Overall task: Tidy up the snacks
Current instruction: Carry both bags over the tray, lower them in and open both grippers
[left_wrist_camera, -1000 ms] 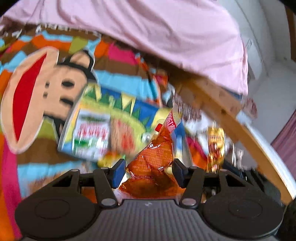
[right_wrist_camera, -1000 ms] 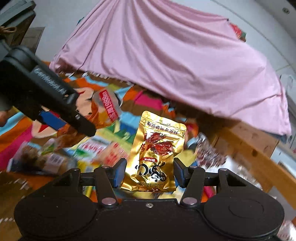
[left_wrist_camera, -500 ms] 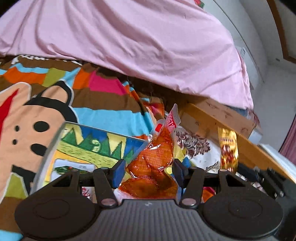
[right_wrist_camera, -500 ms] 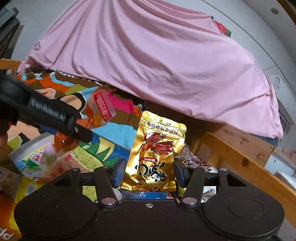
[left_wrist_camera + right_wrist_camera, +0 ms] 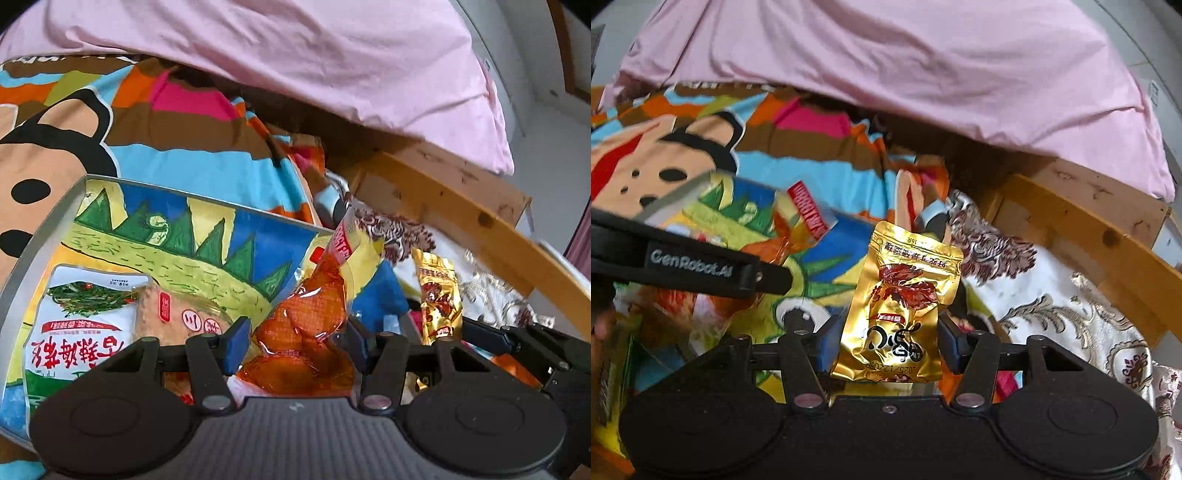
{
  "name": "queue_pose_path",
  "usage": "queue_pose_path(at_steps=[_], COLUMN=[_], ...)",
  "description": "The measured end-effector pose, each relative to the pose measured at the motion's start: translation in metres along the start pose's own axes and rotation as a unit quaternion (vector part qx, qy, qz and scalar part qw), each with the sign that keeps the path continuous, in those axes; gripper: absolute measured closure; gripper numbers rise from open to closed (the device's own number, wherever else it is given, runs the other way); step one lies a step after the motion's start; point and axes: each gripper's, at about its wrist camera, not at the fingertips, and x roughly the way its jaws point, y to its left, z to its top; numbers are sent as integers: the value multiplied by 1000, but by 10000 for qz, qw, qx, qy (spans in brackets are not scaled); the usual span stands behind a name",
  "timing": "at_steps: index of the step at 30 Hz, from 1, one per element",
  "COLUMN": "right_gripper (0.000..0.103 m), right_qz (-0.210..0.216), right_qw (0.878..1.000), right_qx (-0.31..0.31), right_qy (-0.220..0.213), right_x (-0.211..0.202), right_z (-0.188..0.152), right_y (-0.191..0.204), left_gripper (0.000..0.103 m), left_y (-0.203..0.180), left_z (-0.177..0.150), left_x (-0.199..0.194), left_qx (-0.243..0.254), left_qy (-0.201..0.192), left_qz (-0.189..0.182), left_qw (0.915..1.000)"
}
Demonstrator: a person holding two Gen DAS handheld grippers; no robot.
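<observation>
The orange snack pouch (image 5: pixel 306 332) hides its lower end behind the left gripper's (image 5: pixel 295 341) body, below the fingers. Left of those fingers, the white seaweed packet (image 5: pixel 79 332) is cut off by the housing, and the tan packet (image 5: pixel 184 317) beside it is half covered. In the right wrist view, the tray (image 5: pixel 676 195) left of the fingers is motion-blurred; the gold pouch's (image 5: pixel 897 306) small print is unreadable.

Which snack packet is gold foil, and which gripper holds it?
The gold packet, held upright in the right gripper. The left gripper holds a clear orange packet; the white packet lies on the tray.
</observation>
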Motion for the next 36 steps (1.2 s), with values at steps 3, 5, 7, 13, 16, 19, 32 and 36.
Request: queue_pose_path(at_steps=[3,5,7,13,16,19,32,36], right_gripper=[47,47,47,46,46,46,28,18], right_qz=[56,97,141,190,186,190,240,224], right_qw=[9999,9997,9995,9991,9988,9985,9977,9983], right_qx=[-64,-78,-95,-117,-144,-151,160,393], right_qy=[138,212,268,366,418,497,609,373], right_x=[4,6,7,9,10,13,6,-13], right_z=[-6,-8,-10,-12,-13,-14,-15,-9], right_y=[3,4,6,7,8,8,0,-9], left_gripper=[43,43,43,43,42,41,17,10], left_y=[-2,-3,-3,-6,-8,-9,-3,-5], left_z=[-2,-2,-2,-7,-8,-10,-4,4], left_x=[5,8,9,11,14,16,2,-16], left_qx=[84,79,63,202,273,348,43,-7], left_qy=[137,252,313,278,269,295,152,-61], left_qz=[106,113,74,168,210,238,107,185], left_qw=[9998,9996,9995,9993,9990,9987,9998,9998])
